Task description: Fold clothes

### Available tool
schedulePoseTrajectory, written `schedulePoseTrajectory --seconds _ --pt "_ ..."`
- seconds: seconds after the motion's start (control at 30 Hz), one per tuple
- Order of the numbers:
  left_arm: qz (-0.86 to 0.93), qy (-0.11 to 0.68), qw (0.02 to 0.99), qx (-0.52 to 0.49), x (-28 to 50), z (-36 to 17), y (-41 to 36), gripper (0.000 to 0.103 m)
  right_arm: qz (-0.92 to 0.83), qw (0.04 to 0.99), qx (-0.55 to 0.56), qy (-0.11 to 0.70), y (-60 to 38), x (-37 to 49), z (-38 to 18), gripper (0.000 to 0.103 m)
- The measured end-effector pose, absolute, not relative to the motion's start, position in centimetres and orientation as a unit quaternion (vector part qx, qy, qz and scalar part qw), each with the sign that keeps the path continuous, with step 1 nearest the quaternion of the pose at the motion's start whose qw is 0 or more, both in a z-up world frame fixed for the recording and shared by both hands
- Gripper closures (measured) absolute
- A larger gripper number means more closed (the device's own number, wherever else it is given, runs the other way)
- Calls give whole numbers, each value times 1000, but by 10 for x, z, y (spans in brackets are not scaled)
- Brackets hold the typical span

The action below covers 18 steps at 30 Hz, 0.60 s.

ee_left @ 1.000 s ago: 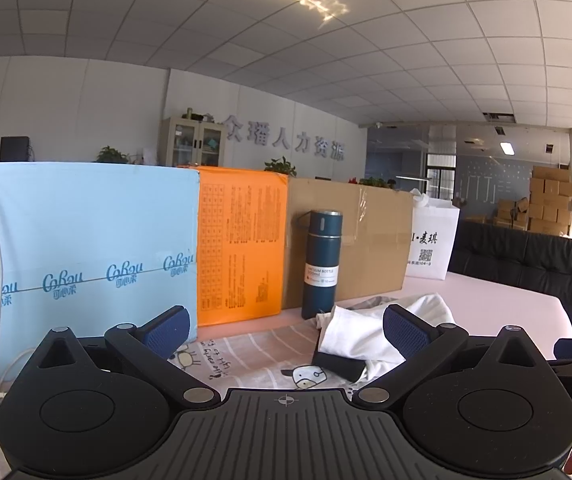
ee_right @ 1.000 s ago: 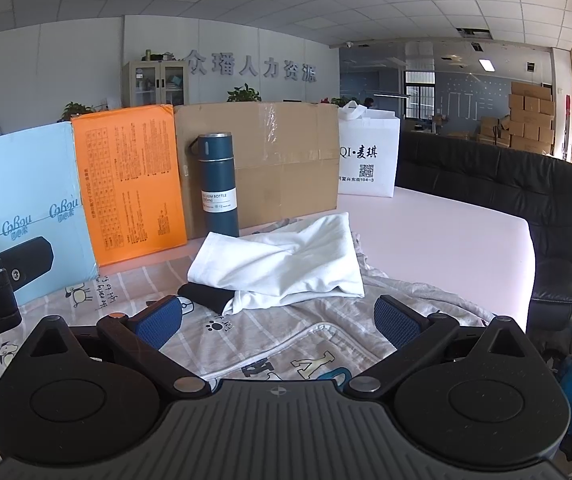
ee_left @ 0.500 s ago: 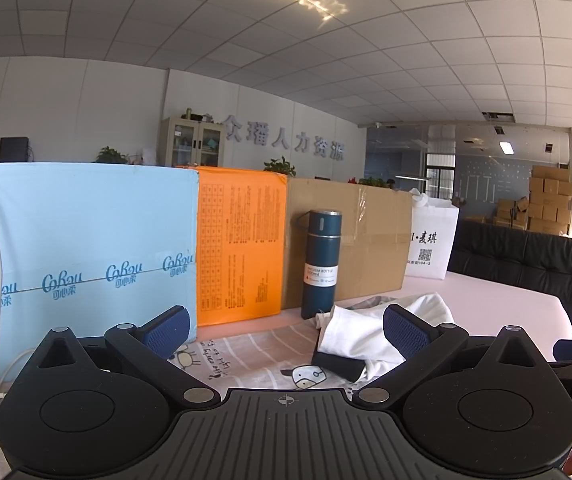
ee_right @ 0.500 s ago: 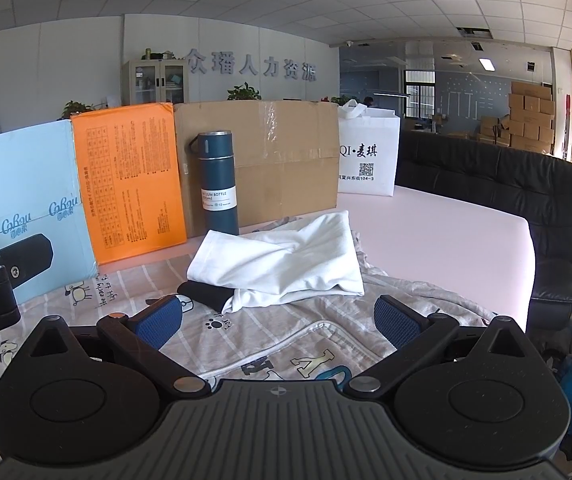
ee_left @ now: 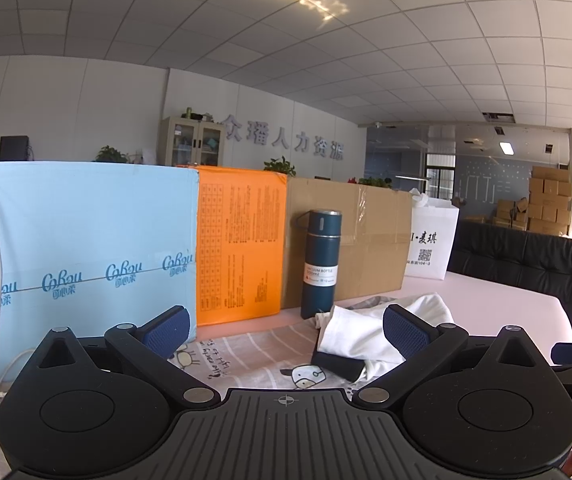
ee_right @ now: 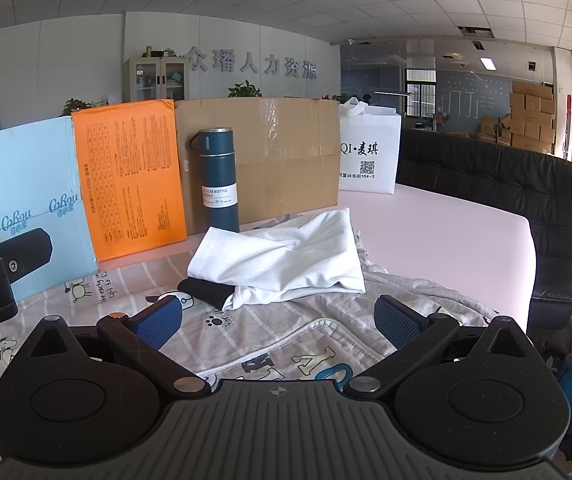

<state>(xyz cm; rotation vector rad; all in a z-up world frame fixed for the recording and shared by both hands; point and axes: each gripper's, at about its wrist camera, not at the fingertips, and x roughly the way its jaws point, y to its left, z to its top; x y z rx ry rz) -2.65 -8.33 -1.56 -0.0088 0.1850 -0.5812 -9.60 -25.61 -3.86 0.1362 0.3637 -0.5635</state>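
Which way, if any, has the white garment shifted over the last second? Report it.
No. The white garment lies in the same spot before the blue bottle, both tongs open.

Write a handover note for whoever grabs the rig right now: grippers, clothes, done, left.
Left gripper: open, empty, above the near part of the table.
Right gripper: open, empty, over the grey printed garment, not touching it.
White garment: loosely bunched in front of the blue bottle, partly covering a black item.
Done: no neat fold visible.
Left: all the folding, grey printed garment and white garment both.
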Motion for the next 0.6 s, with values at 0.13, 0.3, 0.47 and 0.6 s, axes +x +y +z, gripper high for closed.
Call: schedulePoseTrajectory --seconds 0.13,0.3,0.47,0.6 --pt "-287 91 954 -4 -27 -15 -83 0 -276 942 66 179 -256 -96 -39 0" --pt "-287 91 954 -3 -26 -16 -83 0 -276 942 65 180 -256 -96 -38 0" --pt "-288 91 953 -3 -27 -16 -83 0 -276 942 65 181 -256 -95 -39 0" --pt "-288 91 953 -3 -27 -15 -83 0 -275 942 64 181 -256 -95 -39 0"
